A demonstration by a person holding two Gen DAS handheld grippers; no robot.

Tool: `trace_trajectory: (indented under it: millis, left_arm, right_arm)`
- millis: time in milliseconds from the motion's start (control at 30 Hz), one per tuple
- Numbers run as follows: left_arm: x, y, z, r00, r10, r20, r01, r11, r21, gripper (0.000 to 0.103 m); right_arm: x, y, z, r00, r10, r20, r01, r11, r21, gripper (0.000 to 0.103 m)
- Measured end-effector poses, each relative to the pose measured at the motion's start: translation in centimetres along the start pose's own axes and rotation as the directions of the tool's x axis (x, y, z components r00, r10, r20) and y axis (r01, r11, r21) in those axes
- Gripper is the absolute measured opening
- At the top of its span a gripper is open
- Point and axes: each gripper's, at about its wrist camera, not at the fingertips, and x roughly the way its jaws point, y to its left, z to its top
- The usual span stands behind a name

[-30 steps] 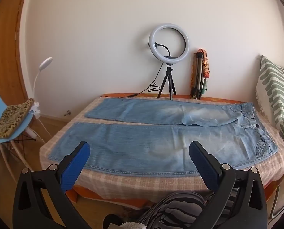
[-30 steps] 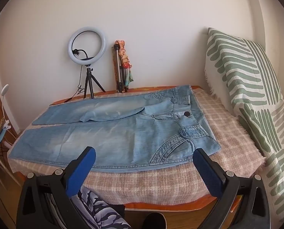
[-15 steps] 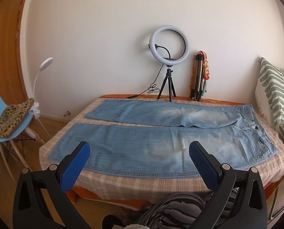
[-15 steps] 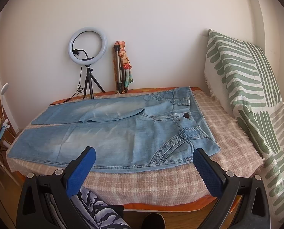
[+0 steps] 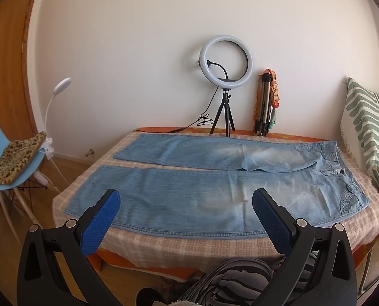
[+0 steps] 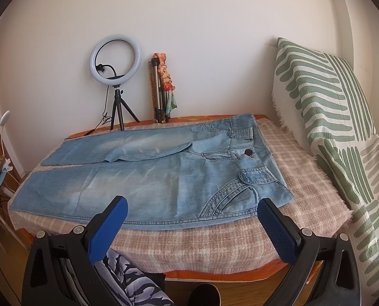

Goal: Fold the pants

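Here the jeans [image 5: 189, 193] lie flat across mid-frame on the bed [image 5: 164, 244], legs apart. Both the left gripper [image 5: 185, 219] and right gripper [image 6: 193, 225] hover with jaws spread, empty. Pinching one denim layer could drag the legs crooked.

One pair of jeans [image 5: 202, 191] with two legs lies on one bed [image 5: 189, 242]. There are two grippers, left [image 5: 185, 199] and right [image 6: 192, 205], each with two blue pads. Also one ring light [image 5: 226, 60], one folded tripod [image 5: 264, 104], one patterned cushion [image 6: 324, 107], one blue chair [image 5: 0, 158] and one white lamp [image 5: 62, 85].
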Motion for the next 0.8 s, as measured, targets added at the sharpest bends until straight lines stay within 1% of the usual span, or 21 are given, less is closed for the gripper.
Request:
trace_trajectory:
  millis: [800]
  left_arm:
    - [-0.12,-0.28,0.59,1.000,-0.002,0.005,0.002,1.000,0.000,0.103]
  right_arm:
    - [0.15,0.09,0.08,1.000,0.001,-0.004,-0.001,1.000,0.002,0.103]
